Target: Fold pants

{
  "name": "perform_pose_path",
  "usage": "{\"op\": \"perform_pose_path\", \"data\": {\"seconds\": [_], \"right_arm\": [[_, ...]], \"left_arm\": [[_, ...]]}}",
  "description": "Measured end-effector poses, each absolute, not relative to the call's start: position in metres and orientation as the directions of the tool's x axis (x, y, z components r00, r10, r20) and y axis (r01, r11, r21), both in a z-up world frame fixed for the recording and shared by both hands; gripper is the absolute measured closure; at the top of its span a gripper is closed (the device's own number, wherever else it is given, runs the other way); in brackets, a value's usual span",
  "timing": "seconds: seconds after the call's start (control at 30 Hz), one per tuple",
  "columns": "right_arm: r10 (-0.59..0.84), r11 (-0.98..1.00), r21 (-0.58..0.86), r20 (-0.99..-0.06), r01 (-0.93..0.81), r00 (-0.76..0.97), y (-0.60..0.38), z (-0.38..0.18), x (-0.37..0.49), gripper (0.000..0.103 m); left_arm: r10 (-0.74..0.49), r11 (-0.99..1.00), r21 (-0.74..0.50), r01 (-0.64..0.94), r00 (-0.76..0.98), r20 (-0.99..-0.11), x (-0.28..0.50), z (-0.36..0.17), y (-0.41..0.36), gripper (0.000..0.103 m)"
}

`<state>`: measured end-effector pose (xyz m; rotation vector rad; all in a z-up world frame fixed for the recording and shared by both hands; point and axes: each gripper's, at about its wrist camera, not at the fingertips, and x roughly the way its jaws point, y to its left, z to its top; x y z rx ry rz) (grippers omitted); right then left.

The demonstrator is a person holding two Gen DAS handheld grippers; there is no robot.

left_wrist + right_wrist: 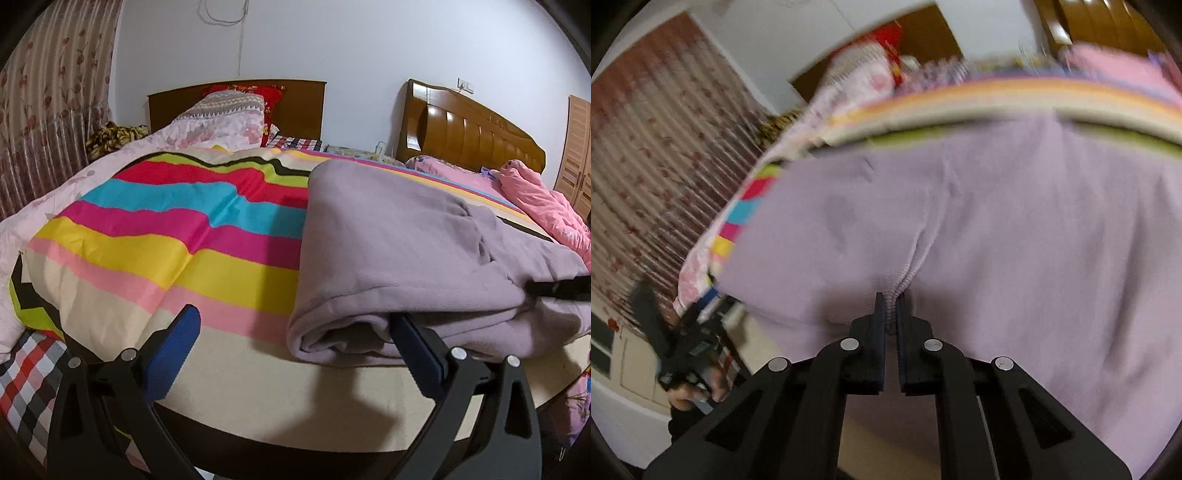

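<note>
Pants (pixel 399 251) lay folded on bed, just ahead of both grippers. R gripper (pixel 892 299) pinched the hem; L gripper (pixel 295 325) spread wide, edge inside. L should close before lifting, w/ both moving evenly.

Striped bedspread (pixel 166 236) lies bare toward the bed's left edge; folded pants (pixel 406 258) block the right.

No readable text, label, brand, number or sign appeared in either wrist view, small markings on the far gripper body were too blurred to read
</note>
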<state>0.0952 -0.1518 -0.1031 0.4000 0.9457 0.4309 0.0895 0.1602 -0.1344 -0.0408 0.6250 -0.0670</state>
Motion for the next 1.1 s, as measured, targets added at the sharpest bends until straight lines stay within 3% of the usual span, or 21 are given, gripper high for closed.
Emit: {"op": "perform_pose_path", "data": {"seconds": [0.07,0.1,0.13,0.2,0.23,0.33,0.47,0.53,0.67,0.77,0.9,1.1], "right_arm": [[0.522,0.842,0.512,-0.693,-0.171,0.496,-0.155,-0.099,0.096,0.090],[0.516,0.847,0.504,-0.701,-0.169,0.493,-0.156,-0.095,0.095,0.079],[0.501,0.855,0.492,-0.703,-0.164,0.505,-0.160,-0.090,0.093,0.057],[0.501,0.850,0.502,-0.675,-0.160,0.542,-0.169,-0.085,0.090,0.026],[0.500,0.851,0.502,-0.679,-0.157,0.538,-0.172,-0.086,0.092,0.026],[0.502,0.856,0.489,-0.704,-0.170,0.502,-0.167,-0.094,0.104,0.034],[0.489,0.869,0.455,-0.732,-0.193,0.475,-0.152,-0.097,0.117,0.038],[0.472,0.881,0.423,-0.761,-0.211,0.444,-0.141,-0.096,0.120,0.047],[0.475,0.879,0.402,-0.788,-0.256,0.393,-0.130,-0.094,0.117,0.056],[0.508,0.861,0.450,-0.777,-0.236,0.371,-0.136,-0.097,0.121,0.064],[0.567,0.821,0.535,-0.727,-0.197,0.387,-0.146,-0.102,0.126,0.088],[0.598,0.794,0.549,-0.633,-0.261,0.491,-0.144,-0.052,0.134,0.089]], "left_arm": [[-0.069,0.998,-0.048,0.050,0.811,-0.582,0.088,-0.133,0.159,0.002],[-0.064,0.998,-0.040,0.051,0.813,-0.578,0.086,-0.132,0.158,0.002],[-0.060,0.998,-0.033,0.050,0.816,-0.574,0.085,-0.131,0.159,0.002],[-0.055,0.998,-0.035,0.043,0.819,-0.571,0.082,-0.130,0.163,0.002],[-0.057,0.998,-0.045,0.039,0.819,-0.571,0.081,-0.130,0.165,0.002],[-0.065,0.997,-0.069,0.031,0.819,-0.570,0.078,-0.131,0.168,0.002],[-0.059,0.997,-0.066,0.026,0.825,-0.563,0.073,-0.129,0.166,0.002],[-0.059,0.997,-0.066,0.027,0.826,-0.560,0.072,-0.127,0.167,0.002],[-0.066,0.996,-0.086,0.022,0.829,-0.556,0.071,-0.129,0.172,0.002],[-0.080,0.993,-0.116,0.018,0.827,-0.556,0.070,-0.131,0.176,0.002],[-0.079,0.994,-0.111,0.020,0.831,-0.551,0.066,-0.129,0.175,0.002],[-0.127,0.991,-0.100,0.087,0.826,-0.549,0.054,-0.117,0.163,0.002]]}}
